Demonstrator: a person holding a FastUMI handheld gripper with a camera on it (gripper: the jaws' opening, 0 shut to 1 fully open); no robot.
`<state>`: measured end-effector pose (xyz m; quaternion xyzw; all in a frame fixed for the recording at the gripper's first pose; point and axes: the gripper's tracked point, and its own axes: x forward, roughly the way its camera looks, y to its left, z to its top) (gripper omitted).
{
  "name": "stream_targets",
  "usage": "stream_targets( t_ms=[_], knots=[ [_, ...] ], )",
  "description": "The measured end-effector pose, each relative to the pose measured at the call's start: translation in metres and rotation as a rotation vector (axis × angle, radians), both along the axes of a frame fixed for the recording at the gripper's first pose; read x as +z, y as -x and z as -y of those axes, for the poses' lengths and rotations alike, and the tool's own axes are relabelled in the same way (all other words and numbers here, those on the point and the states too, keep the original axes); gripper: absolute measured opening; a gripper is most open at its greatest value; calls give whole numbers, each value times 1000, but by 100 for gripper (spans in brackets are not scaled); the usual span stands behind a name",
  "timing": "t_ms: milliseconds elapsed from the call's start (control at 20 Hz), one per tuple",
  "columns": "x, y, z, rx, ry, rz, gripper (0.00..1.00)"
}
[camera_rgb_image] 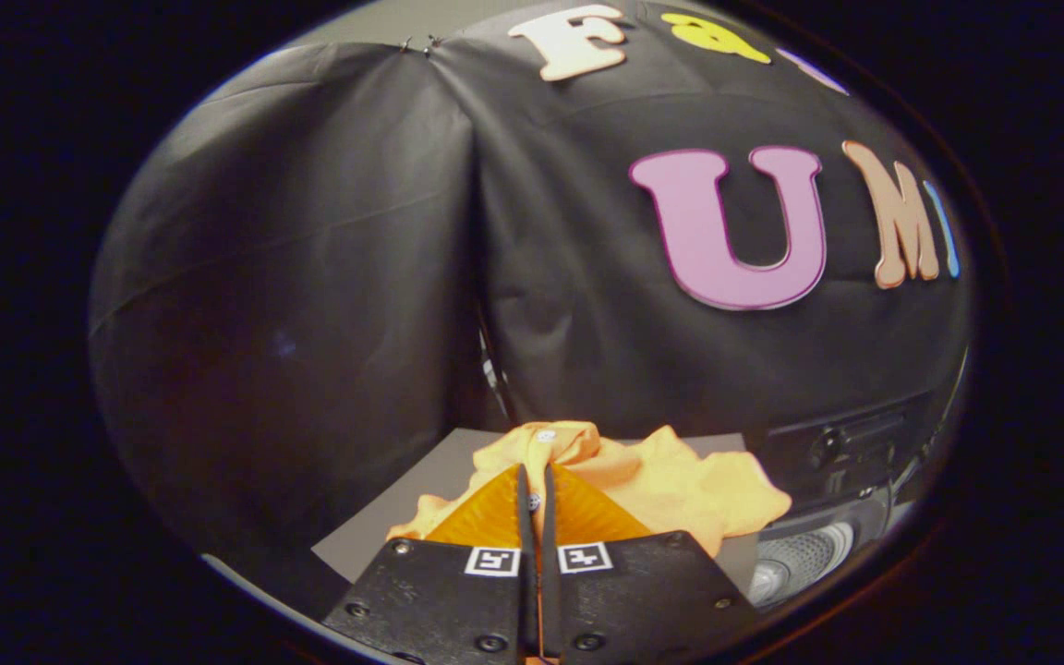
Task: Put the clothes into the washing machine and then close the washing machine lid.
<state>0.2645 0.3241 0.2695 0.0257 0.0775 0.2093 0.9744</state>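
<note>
A crumpled yellow-orange garment [671,485] with a small white button lies on a grey table top [384,526]. My gripper [537,476] sits right over it, fingers nearly together with a thin fold of the cloth caught between them. To the right of the garment stands a dark washing machine [851,453], its control panel facing me and the ribbed drum opening [804,559] showing low beside the fingers. Whether a lid stands above the drum I cannot tell.
Black booth cloth hangs close behind the table and to the left. The grey table's front-left corner lies just left of the fingers.
</note>
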Motion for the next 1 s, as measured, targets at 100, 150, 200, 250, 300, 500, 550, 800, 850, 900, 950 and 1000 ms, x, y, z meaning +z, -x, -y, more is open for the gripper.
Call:
stream_targets(
  t_ms=[100, 150, 200, 250, 300, 500, 550, 800, 850, 900, 950, 1000],
  knots=[
    [40, 6, 31, -55, -13, 108, 1],
    [57, 7, 47, -76, -34, 150, 1],
    [69, 8, 62, -92, -57, 182, 1],
    [85, 11, 80, -116, -78, 213, 1],
    [96, 13, 96, -135, -94, 242, 1],
    [141, 29, 156, -218, -114, 407, 1],
    [148, 37, 168, -243, -89, 440, 1],
    [131, 29, 222, -320, 57, 486, 1],
    [124, 25, 232, -333, 69, 483, 1],
    [114, 19, 240, -343, 80, 474, 1],
    [102, 13, 248, -352, 87, 459, 1],
    [92, 3, 252, -363, 94, 438, 1]
  ],
)
